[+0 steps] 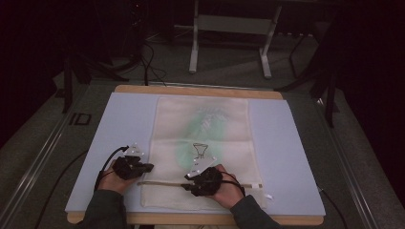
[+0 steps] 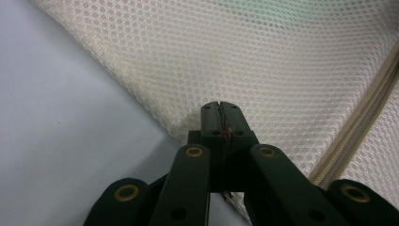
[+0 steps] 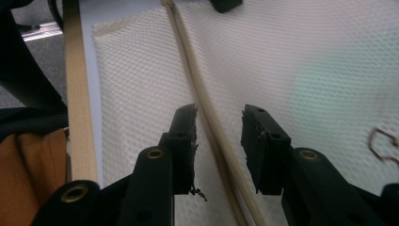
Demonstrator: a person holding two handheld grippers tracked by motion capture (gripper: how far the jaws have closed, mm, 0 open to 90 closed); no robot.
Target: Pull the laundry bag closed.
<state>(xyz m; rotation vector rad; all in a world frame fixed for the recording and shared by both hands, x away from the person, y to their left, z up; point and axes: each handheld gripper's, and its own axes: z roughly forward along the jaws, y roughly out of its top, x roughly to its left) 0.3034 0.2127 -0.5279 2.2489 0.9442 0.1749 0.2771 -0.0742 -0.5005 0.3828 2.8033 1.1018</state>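
1. Pale blue table mat [image 1: 119, 124] carries a cream mesh laundry bag [image 1: 203, 124] lying flat at its middle.
2. Left gripper [image 2: 220, 109] is clamped on the bag's left edge.
3. Right gripper [image 3: 219, 136] stands apart, straddling the beige zipper [image 3: 197, 89] untouched.

A pale blue mat [image 1: 296, 157] covers most of the surface [image 1: 200, 90], whose wooden edge shows along the far and near sides. Grey carpet [image 1: 367, 157] lies all around. Beyond the surface stands a white metal frame [image 1: 229, 28] on two legs. Black cables [image 1: 148, 62] trail across the floor to its left, in a dark room.
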